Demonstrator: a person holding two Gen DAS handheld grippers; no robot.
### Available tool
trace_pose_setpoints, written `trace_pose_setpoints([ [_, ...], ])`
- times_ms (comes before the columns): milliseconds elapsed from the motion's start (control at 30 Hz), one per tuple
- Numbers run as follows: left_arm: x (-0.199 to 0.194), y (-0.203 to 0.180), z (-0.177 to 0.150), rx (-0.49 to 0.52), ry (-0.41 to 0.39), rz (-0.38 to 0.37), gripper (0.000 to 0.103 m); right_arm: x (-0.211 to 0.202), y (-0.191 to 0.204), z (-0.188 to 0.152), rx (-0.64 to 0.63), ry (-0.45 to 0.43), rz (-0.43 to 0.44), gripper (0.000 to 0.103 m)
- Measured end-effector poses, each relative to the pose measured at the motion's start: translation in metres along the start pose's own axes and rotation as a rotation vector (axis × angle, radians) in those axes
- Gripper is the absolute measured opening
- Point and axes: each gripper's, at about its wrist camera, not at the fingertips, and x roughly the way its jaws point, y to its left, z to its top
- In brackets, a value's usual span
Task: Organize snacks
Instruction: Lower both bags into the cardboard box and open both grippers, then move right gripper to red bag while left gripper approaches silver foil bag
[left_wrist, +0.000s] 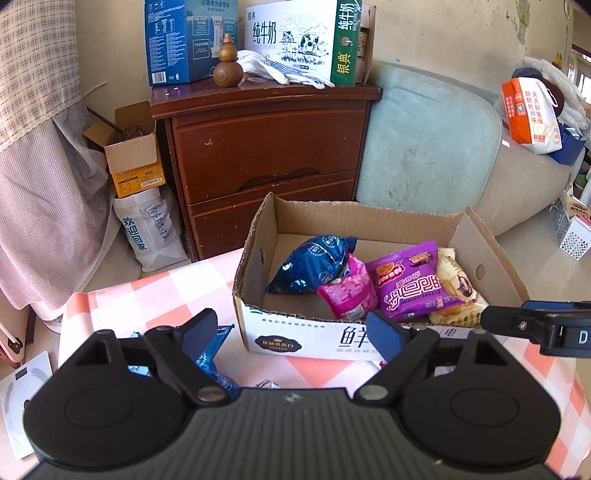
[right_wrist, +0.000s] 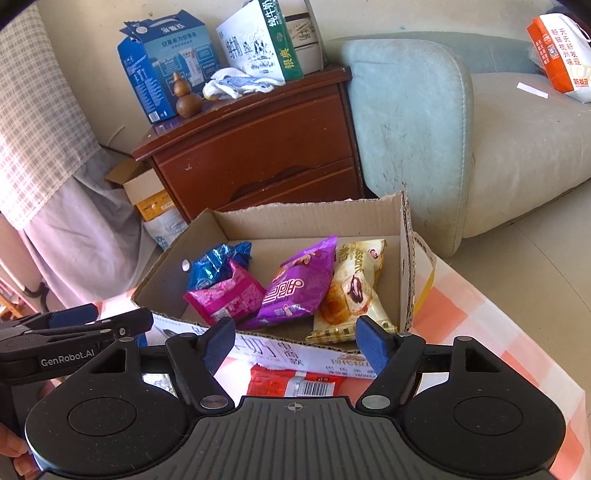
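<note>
An open cardboard box (left_wrist: 255, 236) (right_wrist: 400, 236) stands on the pink checked table. In it lie a blue packet (left_wrist: 310, 264) (right_wrist: 214, 264), a pink packet (left_wrist: 349, 291) (right_wrist: 227, 299), a purple packet (left_wrist: 410, 282) (right_wrist: 299, 284) and a cream croissant packet (left_wrist: 458, 288) (right_wrist: 354, 291). My left gripper (left_wrist: 291, 332) is open and empty in front of the box; a blue packet (left_wrist: 212, 350) lies on the table under its left finger. My right gripper (right_wrist: 295, 341) is open and empty above a red packet (right_wrist: 291, 382) on the table. Each gripper shows at the edge of the other's view.
A brown nightstand (left_wrist: 266, 147) (right_wrist: 258, 147) behind the table carries milk cartons, a wooden gourd and gloves. A pale blue sofa (left_wrist: 428, 147) (right_wrist: 424, 122) stands at the right, with an orange bag (left_wrist: 532, 118) on it. Boxes and a bag (left_wrist: 151, 229) sit on the floor at the left.
</note>
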Motion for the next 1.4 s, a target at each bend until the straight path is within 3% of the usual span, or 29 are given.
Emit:
trace_pose_setpoints([
  [233,-0.008,0.026,-0.019,-0.008,0.058,-0.006,0.087,0.005,0.009,-0.014,-0.034,0.093,0.018,0.077],
  [433,0.000,0.034,-0.034,0.075,0.101,0.005,0.087,0.014,0.012,-0.022,-0.036,0.164,0.022,0.078],
  [800,0.025,0.013,-0.052,0.206,0.151,0.016,0.087,0.035,0.021,-0.031,-0.064,0.229,-0.015,0.080],
  [1167,0.056,0.009,-0.064,0.222,0.236,0.030,0.087,0.060,0.037,-0.041,-0.103,0.278,-0.075,0.082],
  [1400,0.065,0.007,-0.064,0.217,0.235,0.035,0.088,0.066,0.042,-0.043,-0.128,0.280,-0.098,0.082],
])
